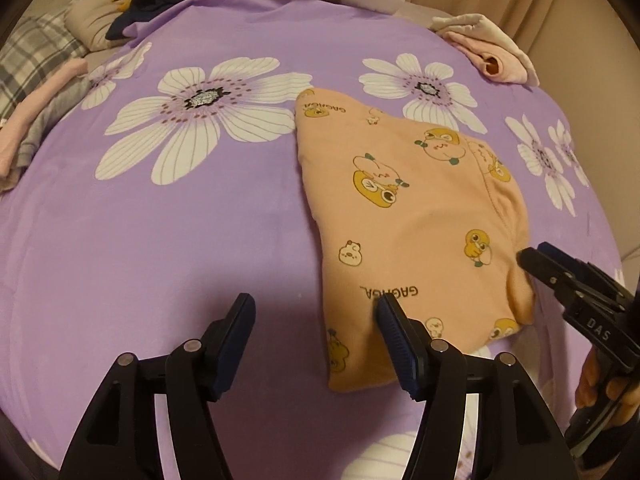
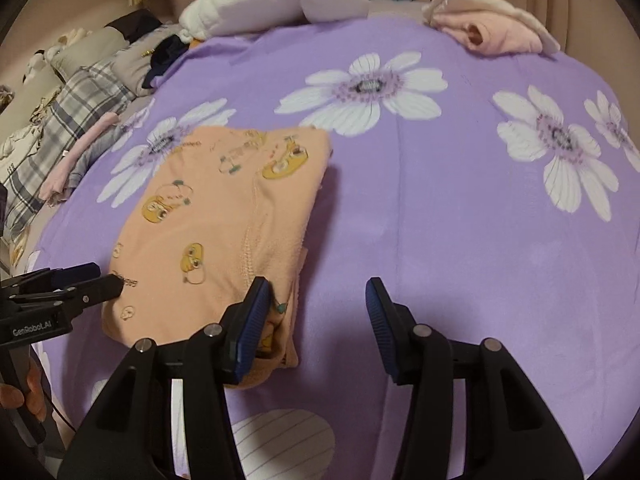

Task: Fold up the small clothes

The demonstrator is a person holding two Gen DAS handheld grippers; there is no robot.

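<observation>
Purple flowered bedding [image 1: 160,240] covers the bed in front of you, and the peach garment [image 1: 412,216] lies on it already folded into a compact stack. Your left gripper [image 1: 316,336] has its fingers apart, empty, with the garment's near edge just beyond its right finger. Your right gripper [image 2: 316,320] is likewise spread and empty, its left finger over the stack's near corner. This piece looks finished; the pink garment [image 2: 492,28] far beyond both pairs of fingers probably remains.
</observation>
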